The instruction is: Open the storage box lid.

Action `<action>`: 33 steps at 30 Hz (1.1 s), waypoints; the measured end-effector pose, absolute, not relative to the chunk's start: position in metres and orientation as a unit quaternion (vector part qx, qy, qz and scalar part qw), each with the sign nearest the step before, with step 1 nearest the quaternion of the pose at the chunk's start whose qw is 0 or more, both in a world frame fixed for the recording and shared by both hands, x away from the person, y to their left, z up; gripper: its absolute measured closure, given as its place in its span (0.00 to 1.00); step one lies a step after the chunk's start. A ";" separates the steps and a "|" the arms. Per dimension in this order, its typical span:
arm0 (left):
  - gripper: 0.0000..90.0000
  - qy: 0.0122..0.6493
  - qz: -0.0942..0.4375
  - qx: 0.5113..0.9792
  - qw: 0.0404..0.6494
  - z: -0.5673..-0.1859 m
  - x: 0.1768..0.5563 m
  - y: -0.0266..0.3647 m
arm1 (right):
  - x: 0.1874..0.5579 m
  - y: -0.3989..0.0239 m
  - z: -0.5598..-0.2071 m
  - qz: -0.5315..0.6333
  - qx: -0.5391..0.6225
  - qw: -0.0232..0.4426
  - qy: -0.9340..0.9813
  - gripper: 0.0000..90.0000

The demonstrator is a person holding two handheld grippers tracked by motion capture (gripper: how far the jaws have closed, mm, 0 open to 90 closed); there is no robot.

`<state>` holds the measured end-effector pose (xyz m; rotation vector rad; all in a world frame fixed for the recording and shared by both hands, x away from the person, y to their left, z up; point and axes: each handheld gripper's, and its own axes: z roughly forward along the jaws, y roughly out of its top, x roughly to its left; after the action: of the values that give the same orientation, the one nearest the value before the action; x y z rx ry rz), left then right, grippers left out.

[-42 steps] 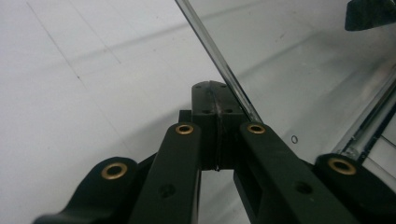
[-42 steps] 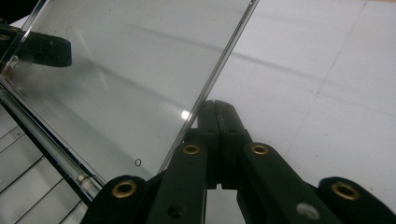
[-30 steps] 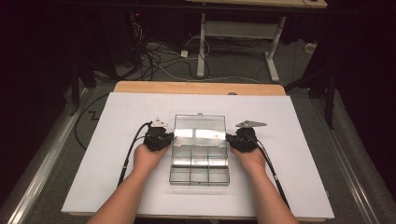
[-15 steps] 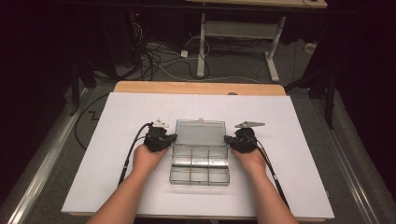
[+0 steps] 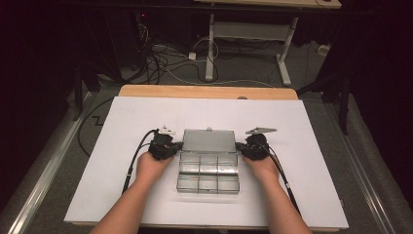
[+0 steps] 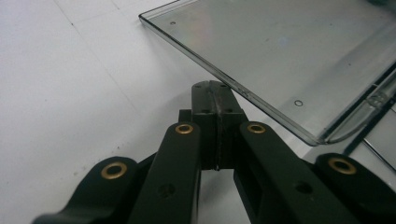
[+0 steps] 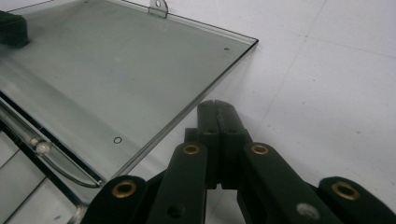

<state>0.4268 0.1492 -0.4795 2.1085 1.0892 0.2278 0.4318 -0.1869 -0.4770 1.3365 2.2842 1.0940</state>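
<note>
A clear plastic compartment box (image 5: 208,176) lies on the white table sheet (image 5: 112,161) in front of the person. Its hinged lid (image 5: 208,140) stands open toward the far side, tilted up off the sheet. My left gripper (image 5: 176,145) is shut, its tips against the lid's left edge. My right gripper (image 5: 239,146) is shut at the lid's right edge. In the left gripper view the closed tips (image 6: 213,91) sit just under the rim of the lid (image 6: 289,51). The right gripper view shows the same: closed tips (image 7: 215,107) below the lid's (image 7: 116,65) side rim. Nothing is between either pair of jaws.
The lid's latch tab (image 7: 158,7) sticks out at its far edge. A wooden table edge (image 5: 204,91) runs beyond the white sheet. Cables (image 5: 165,58) and a metal stand (image 5: 210,48) are on the floor behind the table.
The lid has tipped up from lying back; its far edge has come nearer the person. Both hands stay at the lid's sides.
</note>
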 end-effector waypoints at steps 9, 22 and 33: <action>0.97 0.422 0.093 0.820 0.376 -0.480 0.415 0.156 | 0.422 -0.197 -0.476 0.381 0.464 0.146 0.787 1.00; 0.97 0.402 0.107 0.814 0.405 -0.475 0.377 0.171 | 0.391 -0.205 -0.469 0.411 0.449 0.158 0.777 1.00; 0.88 0.387 0.124 0.808 0.428 -0.469 0.339 0.189 | 0.364 -0.211 -0.463 0.421 0.433 0.166 0.779 0.89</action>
<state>0.3392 0.1892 -0.4690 2.0173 0.9659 0.3110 0.3638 -0.2114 -0.4630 1.2337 2.2191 1.1984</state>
